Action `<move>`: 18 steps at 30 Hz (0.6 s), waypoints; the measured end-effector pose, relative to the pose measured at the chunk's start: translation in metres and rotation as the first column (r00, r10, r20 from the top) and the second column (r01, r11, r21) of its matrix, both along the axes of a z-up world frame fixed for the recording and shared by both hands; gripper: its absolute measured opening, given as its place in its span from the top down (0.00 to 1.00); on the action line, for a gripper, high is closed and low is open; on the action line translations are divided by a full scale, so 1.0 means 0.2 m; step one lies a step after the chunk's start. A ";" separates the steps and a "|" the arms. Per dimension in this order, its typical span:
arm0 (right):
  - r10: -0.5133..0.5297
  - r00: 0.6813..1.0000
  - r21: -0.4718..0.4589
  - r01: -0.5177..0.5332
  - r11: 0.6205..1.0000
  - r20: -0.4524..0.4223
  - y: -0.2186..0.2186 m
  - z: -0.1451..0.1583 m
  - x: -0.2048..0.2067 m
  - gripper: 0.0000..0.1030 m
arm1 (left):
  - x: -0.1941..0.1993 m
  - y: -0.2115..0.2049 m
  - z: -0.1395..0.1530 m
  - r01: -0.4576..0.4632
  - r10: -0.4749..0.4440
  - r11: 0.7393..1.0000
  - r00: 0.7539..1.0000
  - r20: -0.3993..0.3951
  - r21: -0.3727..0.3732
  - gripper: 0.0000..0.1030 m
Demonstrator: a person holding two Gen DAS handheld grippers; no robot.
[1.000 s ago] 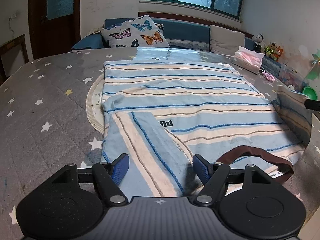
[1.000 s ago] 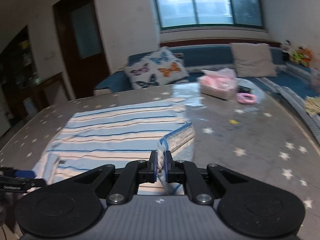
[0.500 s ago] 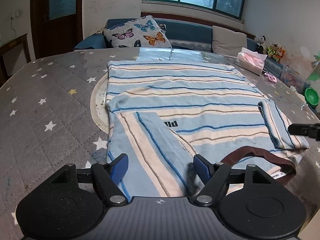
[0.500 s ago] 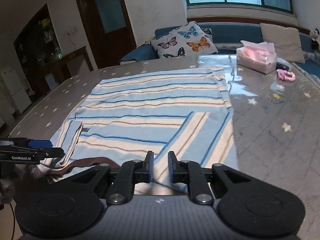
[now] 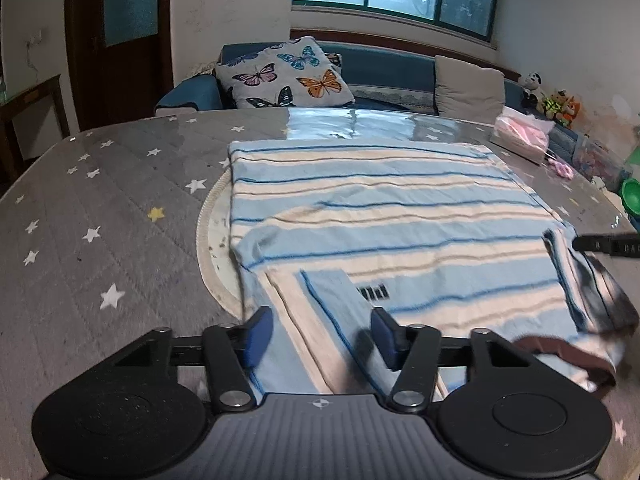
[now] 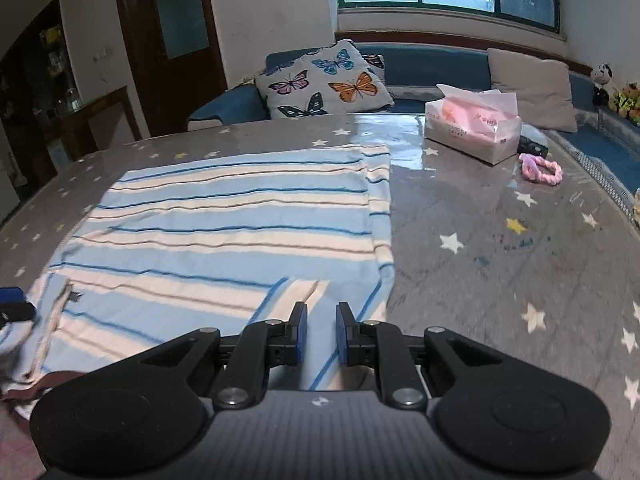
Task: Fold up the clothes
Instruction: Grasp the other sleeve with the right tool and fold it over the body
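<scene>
A blue and cream striped shirt (image 5: 380,216) lies flat on the grey star-patterned table, its brown collar (image 5: 560,352) at the near right. Both sleeves are folded in over the body. My left gripper (image 5: 322,334) is open and empty above the folded left sleeve (image 5: 320,320). My right gripper (image 6: 321,332) is partly open and empty above the folded right sleeve (image 6: 320,300); the shirt (image 6: 240,232) fills the left of that view. The right gripper's tip shows in the left wrist view (image 5: 604,245).
A pink tissue pack (image 6: 472,130), a pink hair tie (image 6: 540,170) and a dark object sit on the table's far right. A green bowl (image 5: 630,196) stands at the right edge. A sofa with a butterfly cushion (image 5: 284,74) lies behind the table (image 5: 100,232).
My right gripper laid the right sleeve over the shirt, let it go and opened. My left gripper stayed open and drew back toward the near edge.
</scene>
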State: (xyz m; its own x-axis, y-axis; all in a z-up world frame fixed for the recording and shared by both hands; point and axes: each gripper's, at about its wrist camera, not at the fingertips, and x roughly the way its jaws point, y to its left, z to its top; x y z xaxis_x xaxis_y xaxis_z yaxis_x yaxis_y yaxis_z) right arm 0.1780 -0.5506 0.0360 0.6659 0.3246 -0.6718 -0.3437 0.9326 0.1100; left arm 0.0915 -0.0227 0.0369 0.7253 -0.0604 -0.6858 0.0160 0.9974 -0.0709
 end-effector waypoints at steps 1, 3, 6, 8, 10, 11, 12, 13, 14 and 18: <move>-0.002 1.000 -0.006 0.002 1.000 -0.005 0.00 -0.01 0.02 0.85 | 0.03 0.01 0.00 -0.009 0.008 1.000 1.000 -0.009 -0.008 0.52; -0.001 1.000 -0.015 0.001 1.000 -0.015 0.01 -0.03 0.04 0.85 | 0.08 0.03 -0.02 -0.026 0.025 1.000 0.999 -0.029 -0.016 0.56; 0.002 1.000 -0.020 -0.002 1.000 -0.014 0.01 -0.03 0.05 0.85 | 0.14 0.03 -0.04 -0.025 0.025 1.000 0.999 -0.037 -0.006 0.56; 0.003 1.000 -0.014 -0.003 1.000 -0.006 0.01 -0.02 0.05 0.85 | 0.17 0.01 -0.04 -0.017 0.018 1.000 0.999 -0.035 0.006 0.56; 0.008 1.000 -0.013 -0.008 1.000 -0.006 0.02 -0.02 0.06 0.85 | 0.19 0.00 -0.05 -0.004 0.005 1.000 0.999 -0.040 0.021 0.56; 0.010 1.000 -0.021 -0.011 1.000 -0.008 0.02 -0.03 0.06 0.85 | 0.21 -0.01 -0.06 -0.001 0.003 1.000 0.999 -0.043 0.031 0.56; 0.012 1.000 -0.029 -0.013 1.000 -0.009 0.03 -0.04 0.06 0.85 | 0.21 -0.02 -0.07 0.005 -0.003 0.999 0.999 -0.041 0.042 0.56; 0.013 1.000 -0.032 -0.013 0.999 -0.006 0.03 -0.05 0.06 0.85 | 0.22 -0.03 -0.07 0.008 -0.006 0.998 0.999 -0.038 0.055 0.56; 0.013 1.000 -0.028 -0.013 1.000 0.000 0.03 -0.04 0.05 0.85 | 0.21 -0.04 -0.07 0.007 -0.005 0.998 0.999 -0.035 0.067 0.57; 0.018 1.000 -0.018 -0.017 1.000 0.019 0.02 0.00 0.02 0.85 | 0.17 -0.04 -0.04 0.007 -0.006 0.998 1.000 -0.017 0.061 0.62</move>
